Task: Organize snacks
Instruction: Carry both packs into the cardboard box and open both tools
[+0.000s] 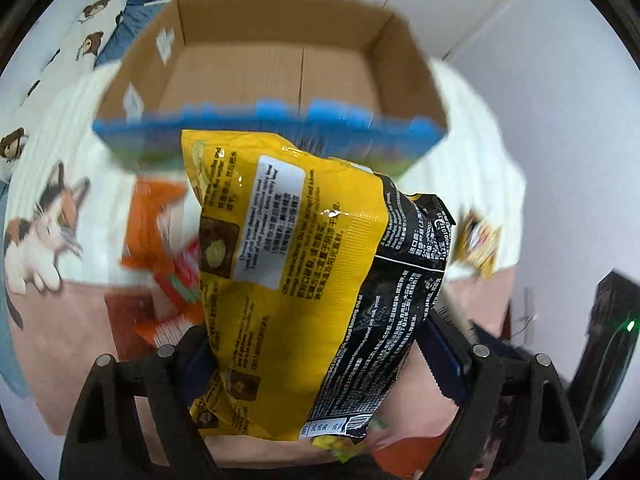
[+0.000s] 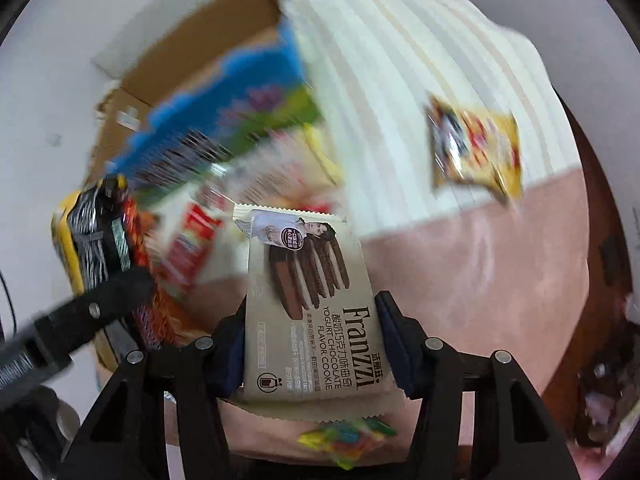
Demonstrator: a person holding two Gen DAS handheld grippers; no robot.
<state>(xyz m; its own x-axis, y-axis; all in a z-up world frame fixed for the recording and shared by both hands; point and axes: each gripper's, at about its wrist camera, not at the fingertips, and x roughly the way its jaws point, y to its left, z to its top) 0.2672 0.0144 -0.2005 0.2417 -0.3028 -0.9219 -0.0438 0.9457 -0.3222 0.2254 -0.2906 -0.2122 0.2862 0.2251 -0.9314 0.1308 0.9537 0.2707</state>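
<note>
The left gripper [image 1: 320, 360] is clamping a yellow-and-black snack bag [image 1: 304, 280] just near of the open cardboard box [image 1: 276, 76]. The right gripper [image 2: 312, 344] is gripping a Franzzi cookie pack [image 2: 308, 300] — both 2-finger grippers are closed on packets above the bed blanket [image 2: 460, 280].

Bright, motion-blurred backgrounds, fisheye edges

One box [image 1: 280, 80] — two held packets [image 1: 304, 280] [image 2: 308, 312]

yellow-black snack bag [image 1: 304, 280] – held aloft, tilted | Franzzi cookie pack [image 2: 312, 312] – gripped (face up) | cardboard box [image 1: 272, 68] open
</note>
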